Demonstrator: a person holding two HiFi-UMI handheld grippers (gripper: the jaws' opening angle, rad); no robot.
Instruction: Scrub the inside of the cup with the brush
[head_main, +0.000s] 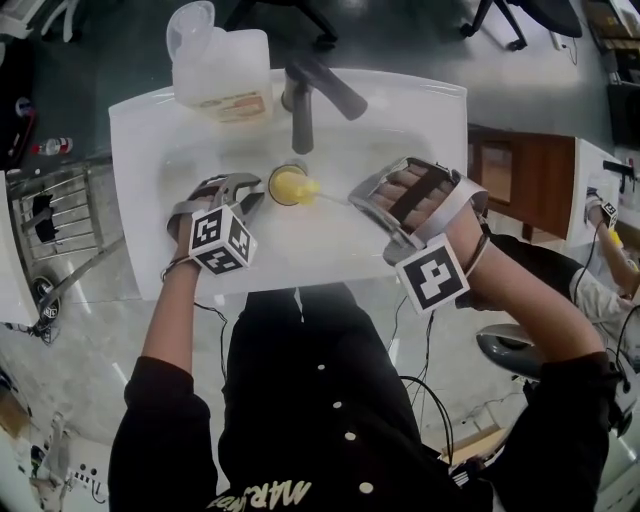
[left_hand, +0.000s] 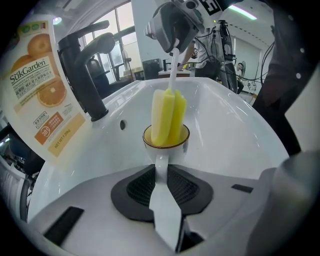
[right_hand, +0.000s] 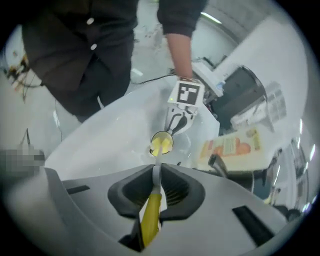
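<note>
**Scrub in hand: brush head sits in the cup, both tools clamped**

We judge the scrubbing step itself to be under way. The cup (left_hand: 166, 139) stands in the white sink (head_main: 140, 150), just in front of the black faucet (head_main: 310, 90), with a bottle (head_main: 220, 70) bearing an orange label behind it on the rim. We cannot tell whether the cup rests on the basin floor or is held just clear of it.

The brush (right_hand: 150, 212) reaches down into the cup. Its yellow sponge head (left_hand: 168, 114) fills the mouth, and a good part of it shows above the rim, so we take it that only the lower part is working the inner wall.

The left gripper (left_hand: 161, 172) has its jaws closed on the white cup handle (left_hand: 161, 162), the pads pressing it from both sides. The right gripper (right_hand: 156, 182) is clamped on the brush stem, white at the pads and yellow behind them, and points steeply down at the cup.

As we see it, the next move calls for pressing the sponge deeper and twisting it against the wall and bottom. The left side must hold firm meanwhile, since a thin handle is a small purchase and the cup could swing round it
</note>
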